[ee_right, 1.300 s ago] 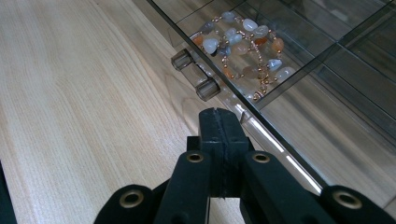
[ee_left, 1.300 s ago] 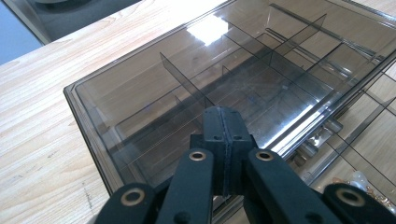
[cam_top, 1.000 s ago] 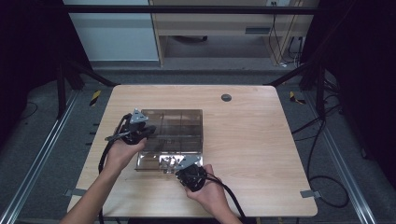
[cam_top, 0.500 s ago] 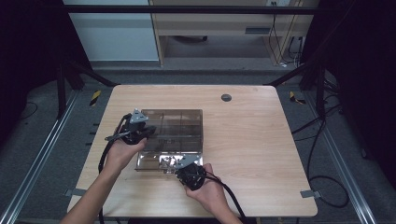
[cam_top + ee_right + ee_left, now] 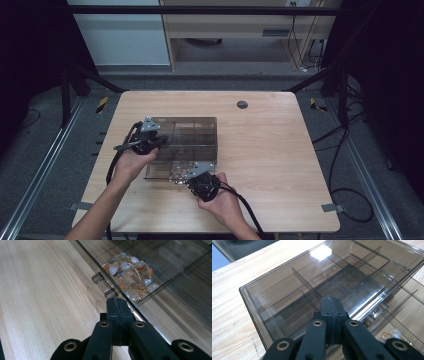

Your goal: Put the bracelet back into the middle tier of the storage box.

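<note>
A smoky clear plastic organiser box with inner dividers lies left of centre on the wooden table. Its lid looks partly raised over the compartments. My left gripper is shut and empty, its tips resting against or just above the lid's left part. A bracelet of pale and orange stone beads lies in a front compartment. My right gripper is also shut and empty, its tips at the box's front edge, right by a clear latch clip.
A grey round grommet sits in the table near its far edge. Bare wood stretches to the right of the box. Black cables hang off the table's right side, and a cabinet stands behind.
</note>
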A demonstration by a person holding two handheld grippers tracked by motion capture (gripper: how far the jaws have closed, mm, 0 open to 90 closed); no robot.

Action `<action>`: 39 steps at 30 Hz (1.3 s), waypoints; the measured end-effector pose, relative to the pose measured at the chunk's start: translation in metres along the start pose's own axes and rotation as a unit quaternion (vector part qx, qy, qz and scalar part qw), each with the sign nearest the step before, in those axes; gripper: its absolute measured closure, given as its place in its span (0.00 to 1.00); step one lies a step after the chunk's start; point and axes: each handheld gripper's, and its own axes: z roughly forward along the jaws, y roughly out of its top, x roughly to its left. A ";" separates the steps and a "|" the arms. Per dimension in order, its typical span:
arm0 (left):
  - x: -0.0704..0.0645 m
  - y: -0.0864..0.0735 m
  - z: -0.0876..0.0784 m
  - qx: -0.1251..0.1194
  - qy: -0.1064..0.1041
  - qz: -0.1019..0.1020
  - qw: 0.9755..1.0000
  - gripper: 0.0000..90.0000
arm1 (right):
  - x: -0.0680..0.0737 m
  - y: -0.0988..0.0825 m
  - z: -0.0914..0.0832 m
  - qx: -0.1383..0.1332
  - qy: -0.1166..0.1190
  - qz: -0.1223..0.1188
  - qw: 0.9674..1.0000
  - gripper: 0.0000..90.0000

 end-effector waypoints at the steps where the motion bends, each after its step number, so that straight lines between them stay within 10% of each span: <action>1: 0.000 0.000 0.000 0.000 0.000 0.001 1.000 0.99 | 0.000 0.000 0.000 0.000 0.000 0.000 1.000 1.00; 39: -0.002 0.000 0.000 -0.003 -0.002 0.002 1.000 0.99 | -0.015 0.005 0.004 0.003 -0.010 0.013 1.000 1.00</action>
